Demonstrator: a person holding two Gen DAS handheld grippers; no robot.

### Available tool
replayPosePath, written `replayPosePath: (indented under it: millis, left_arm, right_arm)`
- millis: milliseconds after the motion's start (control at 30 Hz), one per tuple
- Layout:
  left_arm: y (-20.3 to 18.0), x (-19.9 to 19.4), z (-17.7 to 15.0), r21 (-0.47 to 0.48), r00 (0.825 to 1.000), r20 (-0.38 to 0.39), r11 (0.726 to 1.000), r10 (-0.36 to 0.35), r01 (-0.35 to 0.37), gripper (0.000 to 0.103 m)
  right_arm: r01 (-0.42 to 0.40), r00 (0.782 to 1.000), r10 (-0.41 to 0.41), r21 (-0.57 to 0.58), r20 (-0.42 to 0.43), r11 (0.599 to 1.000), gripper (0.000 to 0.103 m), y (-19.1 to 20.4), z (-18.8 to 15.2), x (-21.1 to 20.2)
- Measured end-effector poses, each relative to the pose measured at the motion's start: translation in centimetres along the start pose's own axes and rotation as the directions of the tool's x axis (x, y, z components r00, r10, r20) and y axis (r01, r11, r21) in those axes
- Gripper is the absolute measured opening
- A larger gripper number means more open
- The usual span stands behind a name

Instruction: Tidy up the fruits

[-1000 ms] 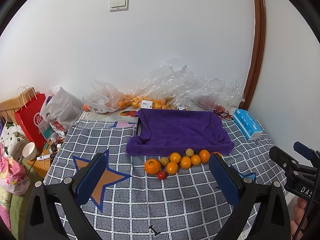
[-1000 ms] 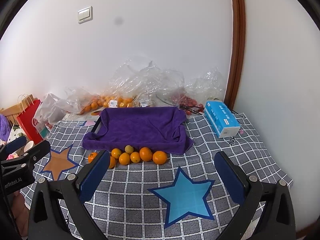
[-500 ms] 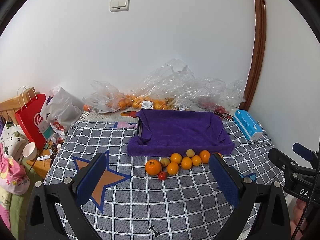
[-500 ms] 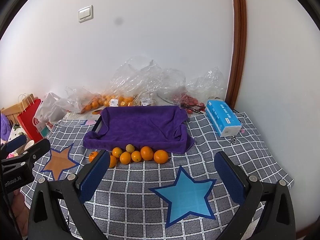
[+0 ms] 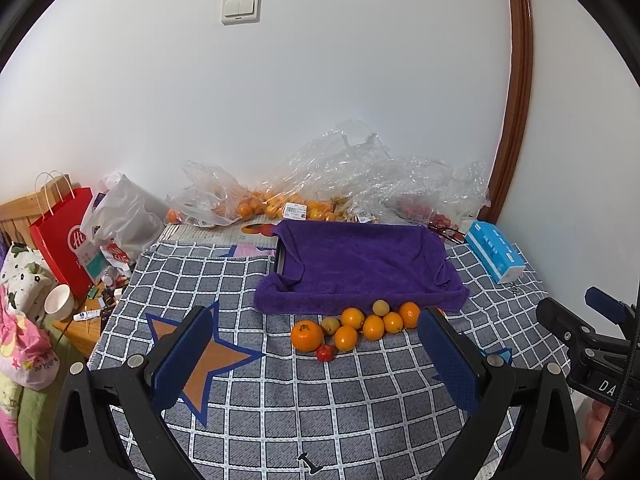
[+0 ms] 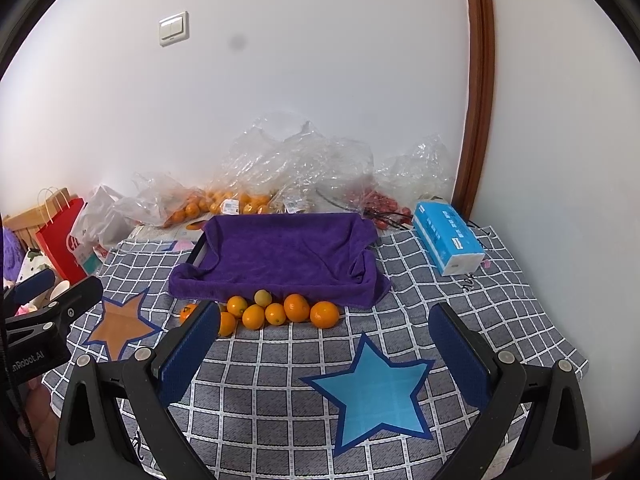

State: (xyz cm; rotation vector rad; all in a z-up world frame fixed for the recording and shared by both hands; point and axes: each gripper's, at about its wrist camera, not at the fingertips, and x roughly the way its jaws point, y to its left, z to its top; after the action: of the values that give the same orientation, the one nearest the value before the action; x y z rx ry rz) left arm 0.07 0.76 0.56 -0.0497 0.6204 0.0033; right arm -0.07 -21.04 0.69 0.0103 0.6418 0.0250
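The right gripper's (image 6: pixel 324 356) left finger hides part of the row of oranges (image 6: pixel 297 307); the fruit lies on the checked cloth (image 6: pixel 280 400) against the purple-towel-lined tray (image 6: pixel 280 256); the left gripper (image 5: pixel 316 364) and the right one both hover low, jaws spread wide, gripping nothing.

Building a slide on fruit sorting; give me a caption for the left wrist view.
Open left tool faces loose oranges and a small red fruit before a purple towel-lined tray.
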Motion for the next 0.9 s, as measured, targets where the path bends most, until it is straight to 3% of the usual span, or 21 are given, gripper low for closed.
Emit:
replayPosePath:
  millis: [900]
  left_arm:
    - [0.07, 0.00, 0.30, -0.006, 1.000, 0.004, 1.000, 0.001, -0.001, 0.103]
  right_arm:
    - [0.004, 1.000, -0.004, -0.006, -0.002, 1.000, 0.102, 0.60, -0.07, -0.01]
